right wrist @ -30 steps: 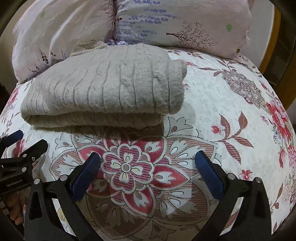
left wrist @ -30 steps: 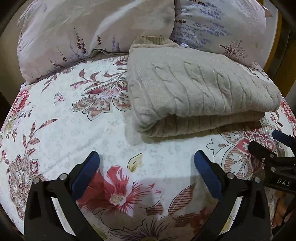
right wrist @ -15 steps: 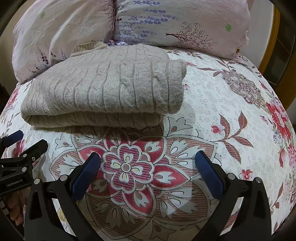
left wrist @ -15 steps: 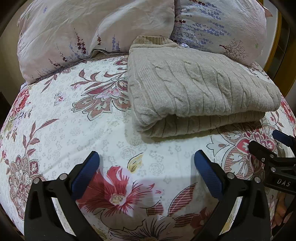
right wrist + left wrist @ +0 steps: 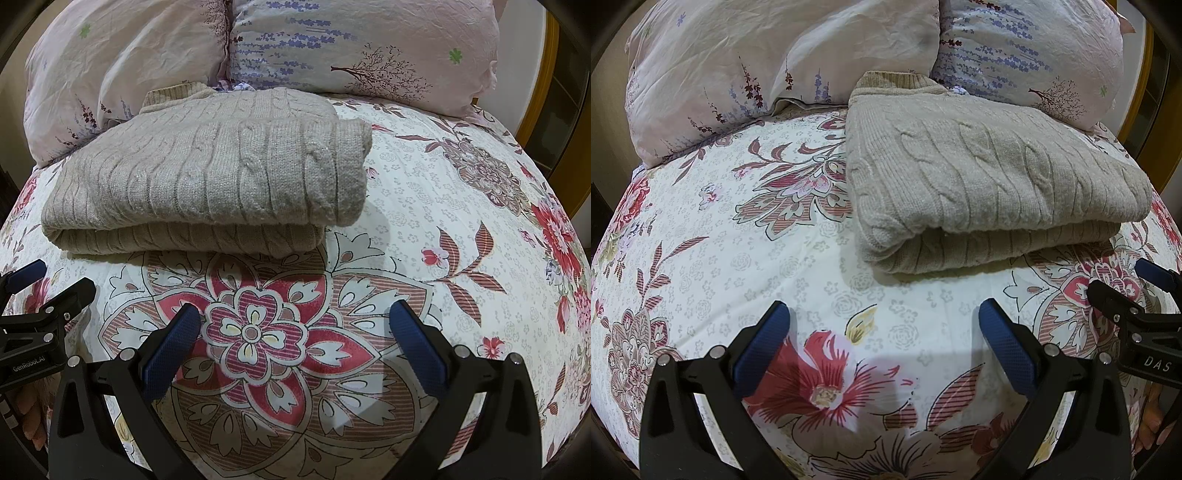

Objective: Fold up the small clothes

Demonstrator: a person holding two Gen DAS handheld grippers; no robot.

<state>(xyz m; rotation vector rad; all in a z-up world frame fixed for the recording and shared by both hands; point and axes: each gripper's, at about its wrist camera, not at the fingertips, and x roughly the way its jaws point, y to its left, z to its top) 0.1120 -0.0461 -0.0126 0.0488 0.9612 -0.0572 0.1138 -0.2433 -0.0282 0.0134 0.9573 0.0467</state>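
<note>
A beige cable-knit sweater lies folded in a thick stack on the floral bedsheet, its folded edge facing me. It also shows in the right wrist view. My left gripper is open and empty, hovering over the sheet a short way in front of the sweater's left corner. My right gripper is open and empty over a red flower print, in front of the sweater's right end. Each gripper shows at the edge of the other's view.
Two floral pillows lean at the head of the bed just behind the sweater. A wooden frame stands at the far right. The bedsheet stretches right of the sweater.
Nothing has visibly changed beyond a very slight shift of view. Both grippers stay open in front of the folded sweater.
</note>
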